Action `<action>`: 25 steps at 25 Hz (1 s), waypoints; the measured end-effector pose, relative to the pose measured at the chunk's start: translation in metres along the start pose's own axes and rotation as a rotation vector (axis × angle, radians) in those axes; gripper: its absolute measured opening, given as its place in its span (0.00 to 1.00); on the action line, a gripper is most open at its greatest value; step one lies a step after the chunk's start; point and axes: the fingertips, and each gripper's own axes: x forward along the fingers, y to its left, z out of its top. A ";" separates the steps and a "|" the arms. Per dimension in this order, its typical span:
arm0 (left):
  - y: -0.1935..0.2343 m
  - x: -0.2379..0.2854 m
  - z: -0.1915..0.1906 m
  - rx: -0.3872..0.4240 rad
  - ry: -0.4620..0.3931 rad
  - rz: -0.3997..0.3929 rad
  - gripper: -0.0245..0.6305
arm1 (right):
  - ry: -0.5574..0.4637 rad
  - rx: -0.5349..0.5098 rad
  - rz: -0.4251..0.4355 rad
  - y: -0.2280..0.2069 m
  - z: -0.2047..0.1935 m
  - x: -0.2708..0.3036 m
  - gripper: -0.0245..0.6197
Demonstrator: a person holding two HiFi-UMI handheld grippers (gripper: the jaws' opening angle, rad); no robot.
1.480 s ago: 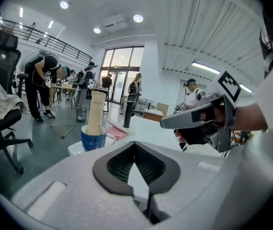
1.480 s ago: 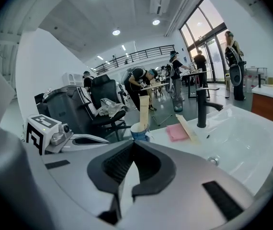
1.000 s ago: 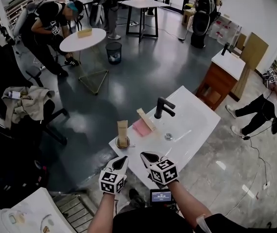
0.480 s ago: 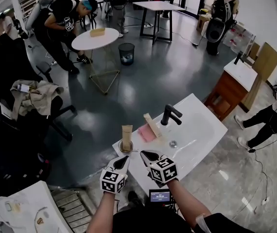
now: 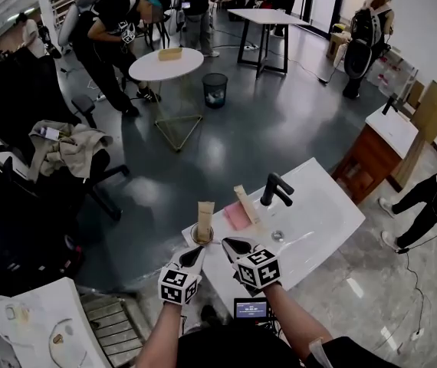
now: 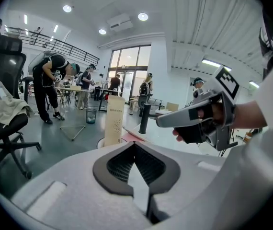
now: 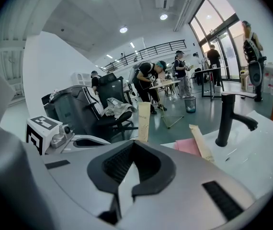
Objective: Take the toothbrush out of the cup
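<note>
A tall tan toothbrush box [image 5: 205,219] stands upright in a small cup [image 5: 202,237] at the near left corner of the white sink top [image 5: 322,205]. In the left gripper view the box [image 6: 114,120] rises just beyond the jaws. In the right gripper view the box [image 7: 143,121] stands ahead and slightly right. My left gripper [image 5: 191,256] is shut and empty, just short of the cup. My right gripper [image 5: 236,245] is also shut and empty, to the right of the cup. Neither gripper touches the cup or the box.
A second tan box [image 5: 243,203] leans over a pink cloth [image 5: 236,216] next to the black faucet [image 5: 274,189]. The drain [image 5: 277,236] lies right of the cloth. A chair draped with clothes [image 5: 69,148], a round table [image 5: 169,64] and several people stand beyond.
The head view has swung, so the sink sits higher and further right in the frame. Both grippers have edged a little closer to the cup and stay shut.
</note>
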 end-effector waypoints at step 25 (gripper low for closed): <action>0.016 0.005 0.014 0.007 -0.017 0.038 0.05 | 0.010 -0.044 0.002 -0.032 0.023 0.010 0.06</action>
